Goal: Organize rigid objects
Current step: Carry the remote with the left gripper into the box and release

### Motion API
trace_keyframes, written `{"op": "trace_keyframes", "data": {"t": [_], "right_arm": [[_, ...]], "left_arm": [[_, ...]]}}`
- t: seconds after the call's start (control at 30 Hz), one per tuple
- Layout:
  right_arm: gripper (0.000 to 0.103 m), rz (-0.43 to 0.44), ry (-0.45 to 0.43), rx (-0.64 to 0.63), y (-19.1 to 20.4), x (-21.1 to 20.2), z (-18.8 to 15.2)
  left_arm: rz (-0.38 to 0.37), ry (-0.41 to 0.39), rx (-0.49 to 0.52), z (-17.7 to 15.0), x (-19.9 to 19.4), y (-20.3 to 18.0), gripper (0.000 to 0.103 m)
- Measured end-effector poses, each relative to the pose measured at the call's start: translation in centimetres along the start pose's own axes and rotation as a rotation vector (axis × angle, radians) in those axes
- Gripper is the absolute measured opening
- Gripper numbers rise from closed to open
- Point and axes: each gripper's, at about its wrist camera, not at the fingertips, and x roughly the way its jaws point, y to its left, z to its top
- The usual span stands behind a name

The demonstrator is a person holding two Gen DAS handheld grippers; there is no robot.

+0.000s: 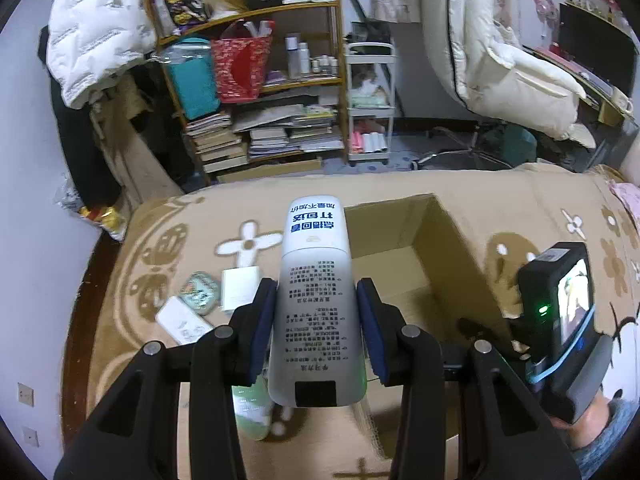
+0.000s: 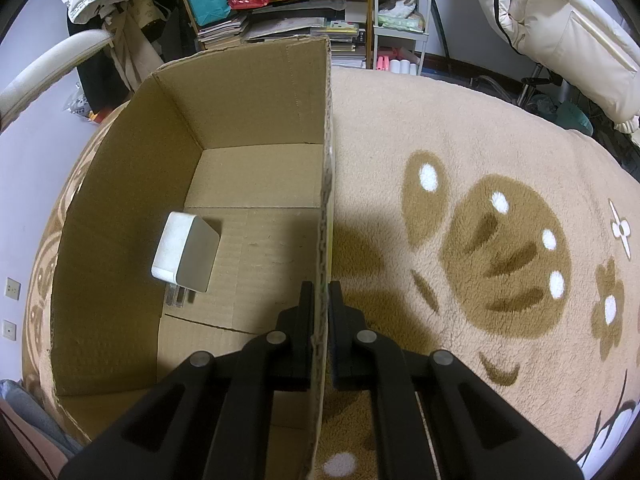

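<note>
My left gripper is shut on a white bottle with printed text and holds it above the blanket, at the left rim of the open cardboard box. My right gripper is shut on the box's right wall. A white charger plug lies on the box floor. On the blanket left of the bottle lie a white charger, a small round tin and a white flat device. A green and white item lies under my left gripper.
The box stands on a beige blanket with brown patterns. Behind are a cluttered shelf with books and bags, a white trolley and an office chair. The right gripper's camera body shows at the box's right wall.
</note>
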Motion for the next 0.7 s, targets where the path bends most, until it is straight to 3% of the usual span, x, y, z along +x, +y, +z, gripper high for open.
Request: {"op": "trace_keyframes", "data": {"t": [0.17, 0.27, 0.3, 0.37, 0.7], "right_arm": [[0.007, -0.002, 0.0, -0.004, 0.0, 0.1, -0.1], [0.008, 0.005, 0.001, -0.003, 0.0, 0.1, -0.1], [0.007, -0.001, 0.001, -0.007, 0.0, 0.1, -0.1], [0.007, -0.002, 0.002, -0.009, 0.0, 0.1, -0.1], [0.007, 0.005, 0.007, -0.014, 0.1, 0.3, 0.1]], "left_arm": [[-0.042, 0.002, 0.034, -0.3, 1.3, -2.7, 0.039], [-0.051, 0.036, 0.057, -0.8, 2.6, -4.1, 0.034], [-0.049, 0.05, 0.058, -1.0, 3.1, -4.3, 0.021], [-0.051, 0.078, 0.053, -1.2, 4.0, -4.6, 0.013], [-0.017, 0.095, 0.032, -2.2, 4.7, -3.9, 0.015]]}}
